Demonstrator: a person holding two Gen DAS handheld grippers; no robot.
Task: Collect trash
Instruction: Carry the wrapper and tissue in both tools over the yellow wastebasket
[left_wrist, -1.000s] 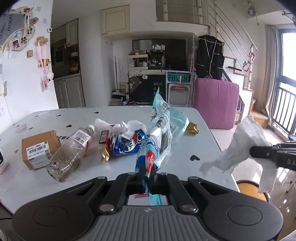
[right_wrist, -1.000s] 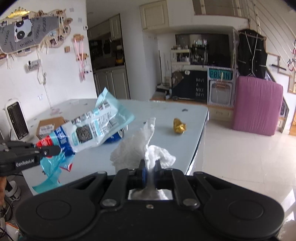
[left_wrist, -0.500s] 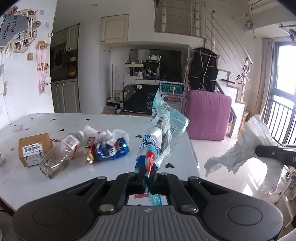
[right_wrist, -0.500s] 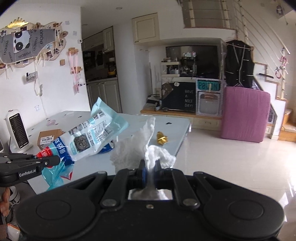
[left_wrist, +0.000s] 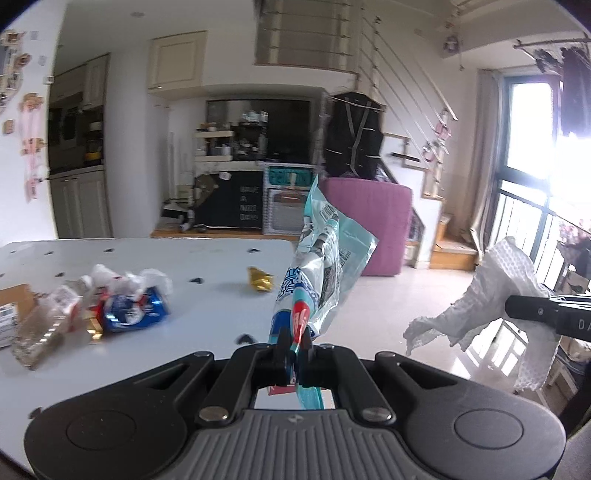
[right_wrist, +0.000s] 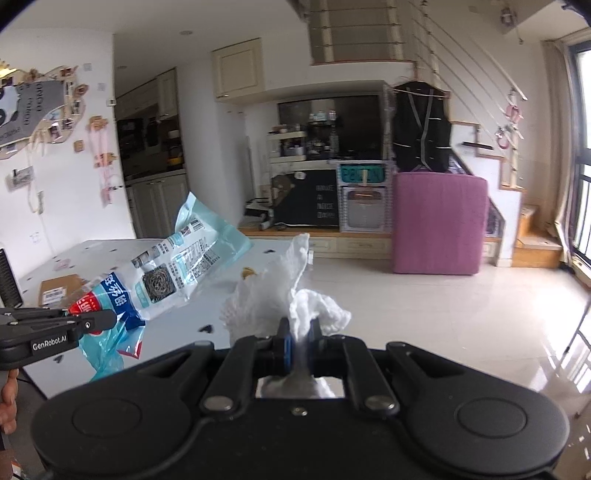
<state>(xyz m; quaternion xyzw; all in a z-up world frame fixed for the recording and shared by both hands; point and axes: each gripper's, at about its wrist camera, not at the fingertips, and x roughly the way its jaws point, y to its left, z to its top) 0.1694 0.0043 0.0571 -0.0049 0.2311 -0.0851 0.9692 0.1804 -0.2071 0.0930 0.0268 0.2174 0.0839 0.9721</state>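
Note:
My left gripper (left_wrist: 293, 338) is shut on a light-blue plastic wrapper (left_wrist: 325, 266) and holds it up in the air, off the white table's (left_wrist: 207, 314) right end. The wrapper also shows at the left of the right wrist view (right_wrist: 166, 277). My right gripper (right_wrist: 298, 334) is shut on a crumpled white paper towel (right_wrist: 284, 291), held in the air right of the table; it hangs at the right of the left wrist view (left_wrist: 491, 295). On the table lie a crushed blue can (left_wrist: 135, 314), a clear bottle (left_wrist: 40, 325) and a gold foil scrap (left_wrist: 260, 284).
A cardboard box (left_wrist: 11, 314) sits at the table's left end. A purple cabinet (right_wrist: 439, 221) stands on the shiny floor beyond the table. Stairs and a window are at the right. A white heater (right_wrist: 7, 280) stands at the far left.
Both grippers have drawn back and to the right from the table with their loads still held. The table trash now appears farther left and smaller.

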